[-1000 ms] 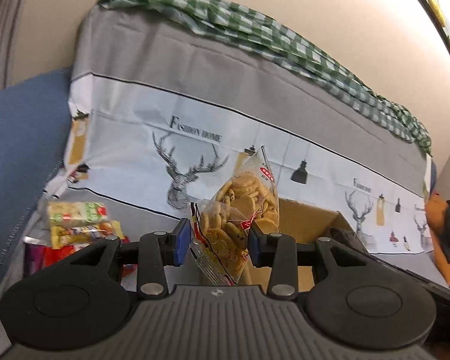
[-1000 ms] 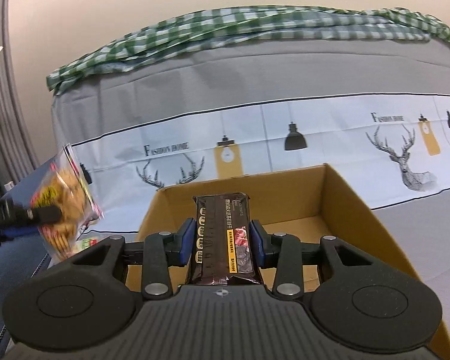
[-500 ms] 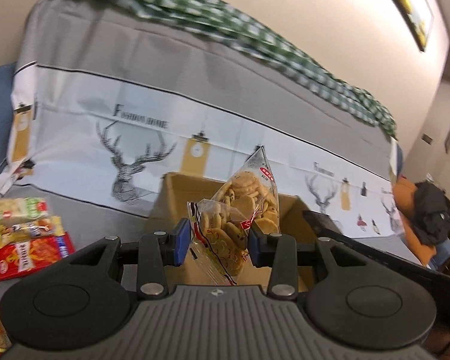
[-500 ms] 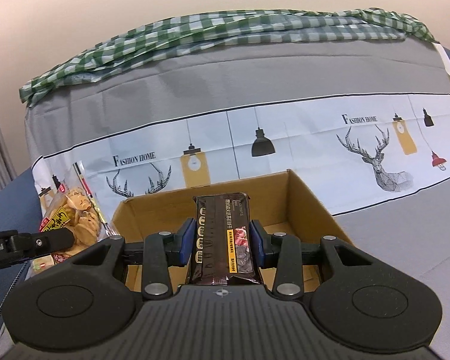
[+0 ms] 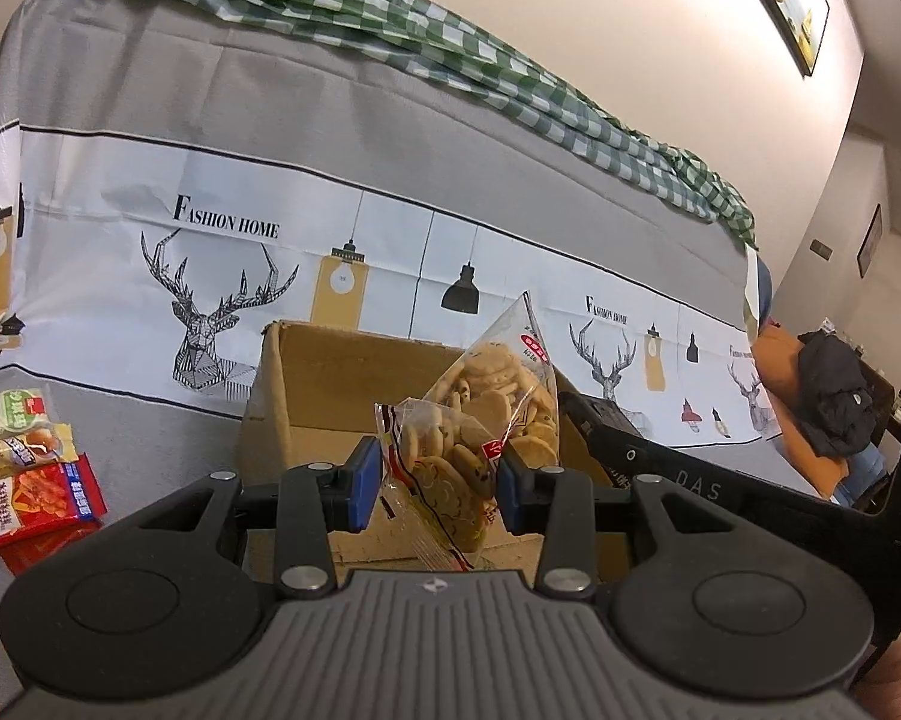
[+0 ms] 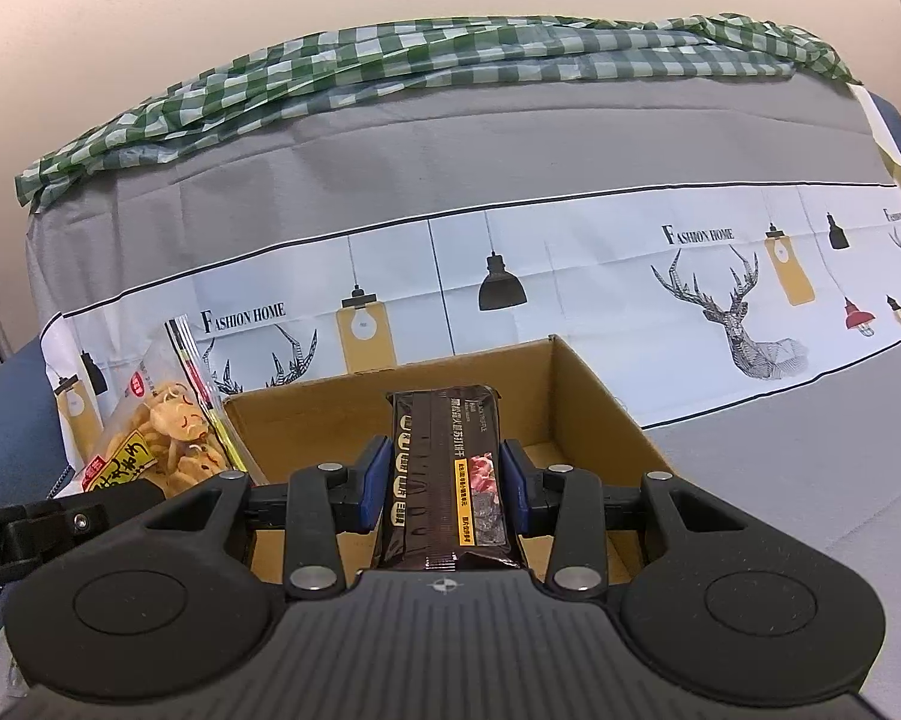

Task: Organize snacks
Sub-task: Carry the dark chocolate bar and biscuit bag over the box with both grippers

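My left gripper [image 5: 438,483] is shut on a clear bag of round biscuits [image 5: 480,420], held upright above the near left part of an open cardboard box [image 5: 306,378]. In the right wrist view the same biscuit bag [image 6: 162,432] shows at the box's left corner. My right gripper [image 6: 443,486] is shut on a dark brown snack pack [image 6: 444,480] with a yellow label strip, held over the open box [image 6: 576,396]. The other gripper's black body [image 5: 690,480] reaches in from the right of the left wrist view.
Several loose snack packets [image 5: 24,468], red, yellow and green, lie on the grey cover left of the box. A sofa back with a deer-print cover [image 5: 222,276] and a green checked cloth [image 6: 390,60] stands behind. Dark clothing [image 5: 834,396] lies far right.
The left gripper has swung right with the biscuit bag, so the box now sits straight ahead and the loose packets slid to the left edge. The right gripper still holds the dark pack over the box.
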Demonstrator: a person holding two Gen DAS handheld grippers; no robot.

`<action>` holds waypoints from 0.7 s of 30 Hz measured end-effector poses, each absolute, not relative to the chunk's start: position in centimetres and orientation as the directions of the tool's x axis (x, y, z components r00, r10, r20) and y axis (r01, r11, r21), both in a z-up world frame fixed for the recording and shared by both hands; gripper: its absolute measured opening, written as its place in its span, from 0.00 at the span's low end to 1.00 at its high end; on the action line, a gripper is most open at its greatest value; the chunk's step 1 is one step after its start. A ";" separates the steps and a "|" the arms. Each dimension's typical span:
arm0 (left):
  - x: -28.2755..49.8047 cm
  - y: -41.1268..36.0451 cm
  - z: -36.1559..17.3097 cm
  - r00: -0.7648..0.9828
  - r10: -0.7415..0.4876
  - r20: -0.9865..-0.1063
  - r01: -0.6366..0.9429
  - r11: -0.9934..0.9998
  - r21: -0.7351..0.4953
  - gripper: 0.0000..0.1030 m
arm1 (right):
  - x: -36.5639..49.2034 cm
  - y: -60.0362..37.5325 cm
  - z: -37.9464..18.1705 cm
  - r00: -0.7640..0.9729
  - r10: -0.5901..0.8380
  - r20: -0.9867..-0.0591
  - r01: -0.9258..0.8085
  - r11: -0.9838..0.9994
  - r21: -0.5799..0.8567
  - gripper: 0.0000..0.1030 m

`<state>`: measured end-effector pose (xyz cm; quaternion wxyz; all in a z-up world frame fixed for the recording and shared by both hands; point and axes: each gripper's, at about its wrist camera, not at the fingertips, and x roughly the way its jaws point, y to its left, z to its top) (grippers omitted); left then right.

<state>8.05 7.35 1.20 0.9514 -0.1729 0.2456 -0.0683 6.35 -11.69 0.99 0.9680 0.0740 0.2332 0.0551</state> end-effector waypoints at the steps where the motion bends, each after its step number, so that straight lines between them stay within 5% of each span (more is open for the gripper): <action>1: 8.1 7.3 1.2 0.870 -0.216 -0.444 0.045 0.930 -0.365 0.42 | 6.3 -11.6 1.0 0.885 0.137 -0.445 -0.068 0.983 0.168 0.39; 21: 8.3 7.2 1.0 0.866 -0.236 -0.441 0.063 0.926 -0.372 0.42 | 6.2 -11.3 0.7 0.885 0.140 -0.444 -0.080 0.985 0.150 0.39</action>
